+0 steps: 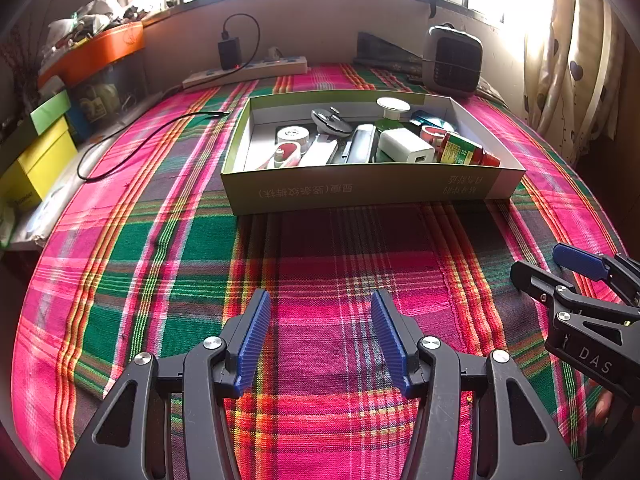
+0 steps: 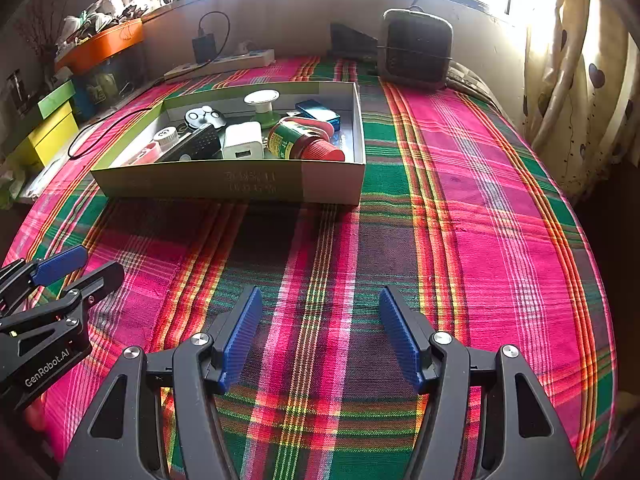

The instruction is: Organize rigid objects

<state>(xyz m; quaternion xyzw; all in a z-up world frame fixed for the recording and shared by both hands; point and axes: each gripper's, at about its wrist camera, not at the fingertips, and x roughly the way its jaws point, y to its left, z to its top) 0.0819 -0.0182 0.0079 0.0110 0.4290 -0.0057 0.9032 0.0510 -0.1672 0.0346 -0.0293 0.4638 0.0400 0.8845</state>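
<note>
A shallow green and white cardboard box [image 1: 360,190] [image 2: 224,184] lies on the plaid cloth ahead of both grippers. It holds several items: a white charger cube [image 1: 404,146] [image 2: 242,142], a green jar with a red cap [image 1: 466,150] [image 2: 300,142], a black remote [image 1: 360,146] [image 2: 196,144], a white round-topped bottle [image 1: 392,112] [image 2: 262,106] and a blue case [image 2: 320,114]. My left gripper [image 1: 320,300] hangs open over bare cloth, well short of the box. My right gripper [image 2: 320,296] is open too, empty, to the box's near right.
The plaid cloth [image 1: 160,240] covers the table. A small heater [image 1: 454,60] [image 2: 416,50] and a power strip [image 1: 248,72] with a black adapter stand at the back. Coloured boxes [image 1: 40,160] crowd the left edge; a curtain [image 2: 580,80] hangs at right. A black cable [image 1: 132,144] trails left of the box.
</note>
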